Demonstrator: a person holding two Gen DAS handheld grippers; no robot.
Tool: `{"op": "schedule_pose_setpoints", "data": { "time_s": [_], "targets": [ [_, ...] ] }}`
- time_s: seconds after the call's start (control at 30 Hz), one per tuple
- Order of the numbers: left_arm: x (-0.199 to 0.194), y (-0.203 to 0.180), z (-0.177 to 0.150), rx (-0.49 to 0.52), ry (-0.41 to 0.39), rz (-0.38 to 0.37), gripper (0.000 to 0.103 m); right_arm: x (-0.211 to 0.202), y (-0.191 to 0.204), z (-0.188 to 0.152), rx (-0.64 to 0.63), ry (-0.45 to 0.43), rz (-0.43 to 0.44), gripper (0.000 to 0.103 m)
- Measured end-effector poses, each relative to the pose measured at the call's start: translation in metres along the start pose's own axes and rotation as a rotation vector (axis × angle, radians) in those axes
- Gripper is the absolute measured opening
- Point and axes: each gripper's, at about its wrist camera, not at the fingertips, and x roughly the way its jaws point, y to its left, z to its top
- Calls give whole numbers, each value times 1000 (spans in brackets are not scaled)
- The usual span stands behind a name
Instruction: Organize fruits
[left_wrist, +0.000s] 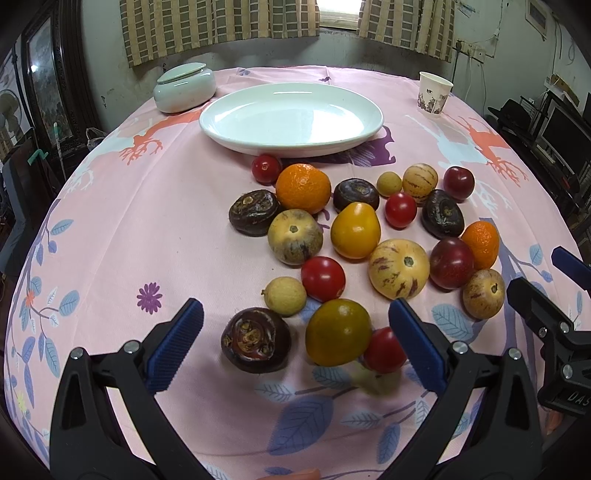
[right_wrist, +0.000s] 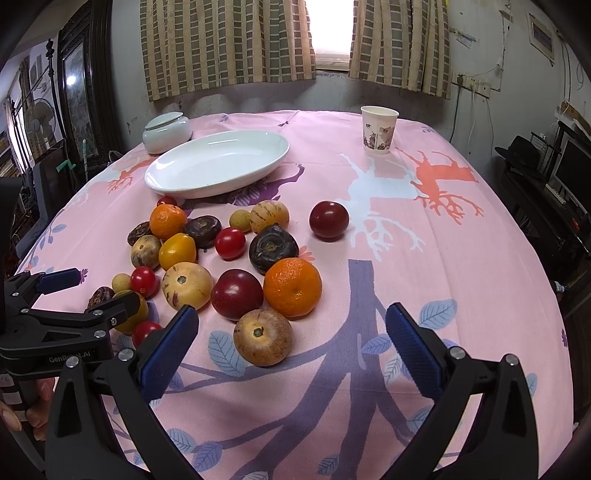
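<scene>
Several fruits lie loose on the pink tablecloth in front of an empty white oval plate (left_wrist: 291, 118) (right_wrist: 218, 166). My left gripper (left_wrist: 295, 347) is open; between and just beyond its blue pads sit a dark water chestnut (left_wrist: 255, 339), a yellow-green tomato (left_wrist: 338, 332) and a small red tomato (left_wrist: 384, 349). My right gripper (right_wrist: 291, 339) is open too, with a tan striped melon (right_wrist: 263, 336) between its fingers, an orange (right_wrist: 292, 287) and a dark red plum (right_wrist: 236, 293) just past it. A lone plum (right_wrist: 328, 220) lies apart to the right.
A pale lidded ceramic jar (left_wrist: 184, 88) (right_wrist: 166, 131) stands at the back left beside the plate. A paper cup (left_wrist: 434, 94) (right_wrist: 378, 129) stands at the back right. Bare cloth lies right of the fruit pile. A hand (right_wrist: 26, 410) holds the left gripper's handle.
</scene>
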Motion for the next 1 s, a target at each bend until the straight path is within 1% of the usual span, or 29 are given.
{"op": "schedule_pose_setpoints", "data": {
  "time_s": [0.13,0.23,0.33,0.4,0.47,0.53,0.63,0.77,0.83,0.87,0.9,1.0],
  "targets": [
    [0,0,0,2,-4,3,101,0,0,0,-2,-1,-6,102],
    [-3,6,2,-14,-19,13,101,5,-1,-3,-6,8,-29,102],
    [-10,16,6,-38,-56,-2,101,14,-4,-5,7,44,5,102],
    [-14,22,8,-32,-74,-20,101,18,-6,-6,16,54,12,102],
    [-15,29,9,-31,-88,-18,101,22,-8,-8,24,59,12,102],
    [-13,36,10,-42,-81,-20,101,26,-8,-7,36,72,14,102],
    [-8,49,11,-52,-51,-37,101,25,-15,-5,85,84,30,102],
    [-14,64,14,-9,-30,18,101,19,-23,6,123,84,55,102],
    [-19,75,23,-16,-21,39,101,21,-27,16,125,105,37,93],
    [-22,81,28,-36,-25,37,101,24,-27,21,119,121,26,85],
    [-23,88,34,-69,-31,32,101,26,-26,26,119,136,16,83],
    [-15,102,45,-161,-34,13,101,36,-23,35,112,164,6,83]
  ]
}}
